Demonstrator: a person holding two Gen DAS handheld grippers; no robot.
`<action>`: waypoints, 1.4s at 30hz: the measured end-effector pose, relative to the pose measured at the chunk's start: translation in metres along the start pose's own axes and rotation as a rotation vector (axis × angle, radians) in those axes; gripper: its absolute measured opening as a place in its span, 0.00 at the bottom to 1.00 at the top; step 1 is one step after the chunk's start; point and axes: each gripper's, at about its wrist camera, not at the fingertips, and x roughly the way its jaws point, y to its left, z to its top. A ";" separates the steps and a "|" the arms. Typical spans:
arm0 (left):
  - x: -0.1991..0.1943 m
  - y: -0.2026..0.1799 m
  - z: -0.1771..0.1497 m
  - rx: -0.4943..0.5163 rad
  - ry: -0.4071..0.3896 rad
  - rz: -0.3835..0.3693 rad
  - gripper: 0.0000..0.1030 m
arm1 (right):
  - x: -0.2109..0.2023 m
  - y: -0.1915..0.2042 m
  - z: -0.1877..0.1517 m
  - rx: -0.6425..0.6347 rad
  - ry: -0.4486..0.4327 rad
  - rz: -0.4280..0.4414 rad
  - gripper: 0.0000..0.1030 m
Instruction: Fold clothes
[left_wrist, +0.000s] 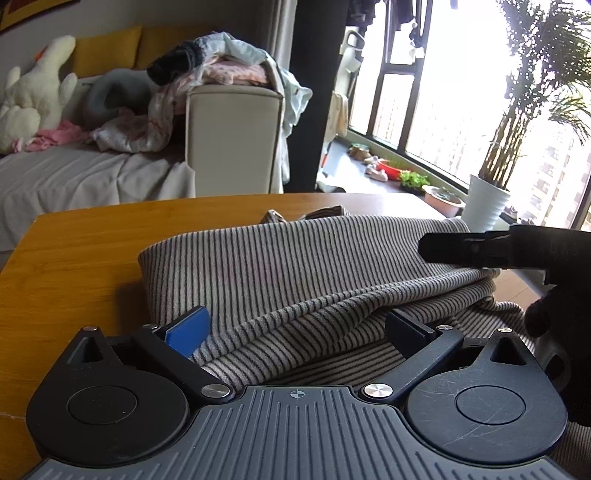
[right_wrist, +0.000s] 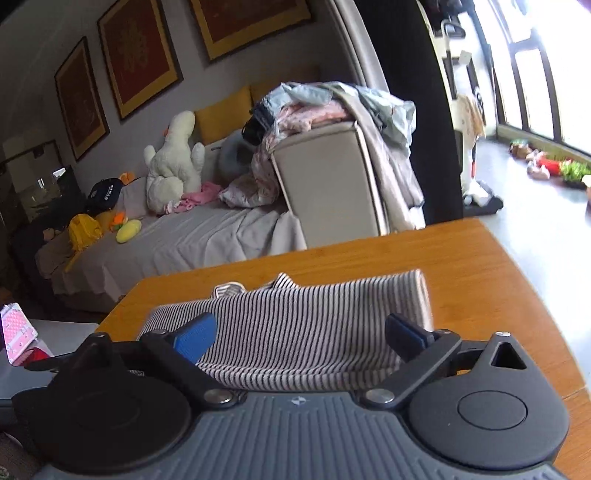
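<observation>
The striped garment, grey with thin dark lines, lies partly folded on the wooden worktop, filling the centre and lower right of the left wrist view; its upper layer is doubled over, with a rounded fold at the left and a loose edge sagging across the layers beneath. In the right wrist view the same garment sits in the lower centre of the frame, near the worktop's near edge, with a small bunched piece of it poking up at its far side. The left gripper has its jaws spread wide, the blue pad at lower left and the dark pad at lower right, and cloth lies between them, but the jaws are not closed on it. The right gripper likewise stands wide open over the garment's near edge, holding nothing; it also shows at the right edge of the left wrist view as a dark shape reaching in just above the upper fold. Beyond the worktop, in the upper left of both views, is a sofa with a white plush toy, and a heap of clothes piled on its beige armrest. A potted palm stands by the bright window at upper right.
</observation>
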 end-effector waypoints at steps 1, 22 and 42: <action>0.000 0.000 0.000 -0.003 -0.001 -0.001 1.00 | 0.001 0.001 -0.001 -0.021 0.008 -0.014 0.81; -0.002 0.004 -0.001 -0.033 -0.013 -0.022 1.00 | 0.046 0.005 0.019 -0.105 0.130 -0.122 0.68; -0.006 0.008 -0.002 -0.060 -0.028 -0.023 1.00 | -0.007 0.042 0.017 -0.329 0.050 -0.116 0.70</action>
